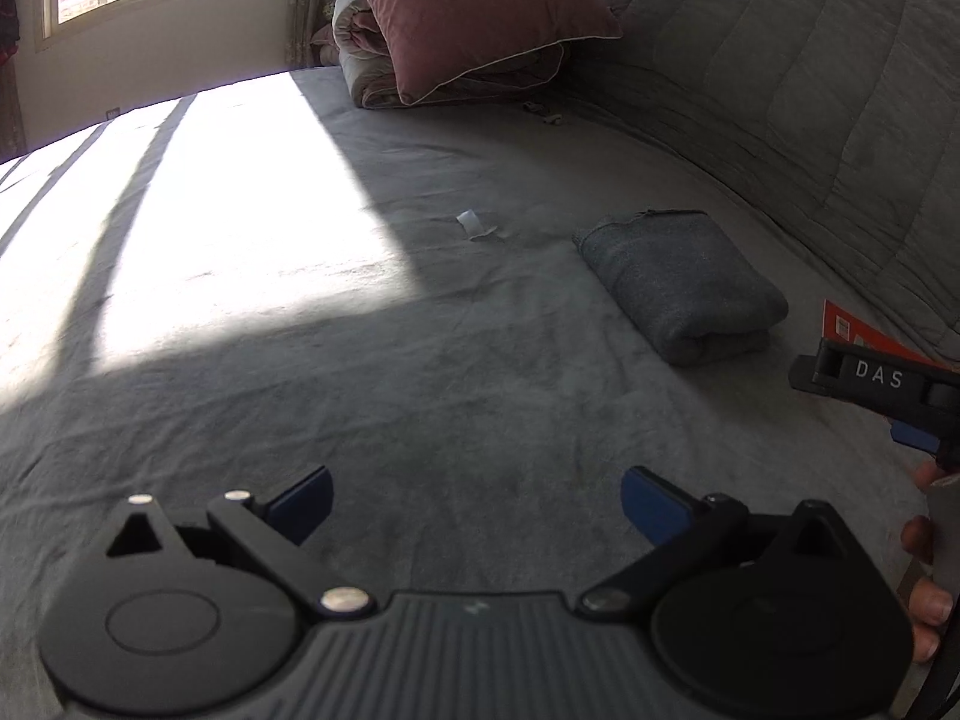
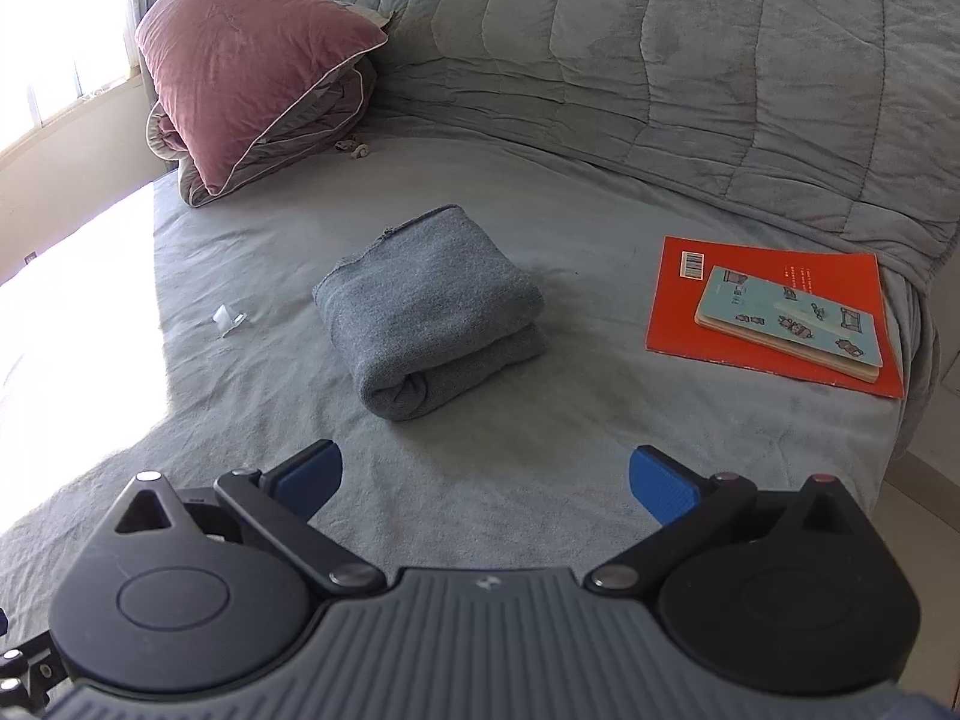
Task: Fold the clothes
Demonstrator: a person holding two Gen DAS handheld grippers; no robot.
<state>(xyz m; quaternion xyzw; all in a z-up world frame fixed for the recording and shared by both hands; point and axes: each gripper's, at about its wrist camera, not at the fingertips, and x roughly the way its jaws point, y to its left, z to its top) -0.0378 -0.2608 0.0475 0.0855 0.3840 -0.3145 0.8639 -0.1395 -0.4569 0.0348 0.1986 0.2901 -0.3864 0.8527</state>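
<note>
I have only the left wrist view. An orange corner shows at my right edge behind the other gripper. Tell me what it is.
Observer: It is an orange book lying flat on the bed, to the right of the folded grey garment.
Operator: Say whether anything is on it.
Observer: A smaller pale blue book lies on top of it, toward its right side.
Operator: Report the right gripper; I see only part of it.
Observer: The right gripper has its jaws wide open with nothing between them; it is short of the garment and not touching it.
</note>
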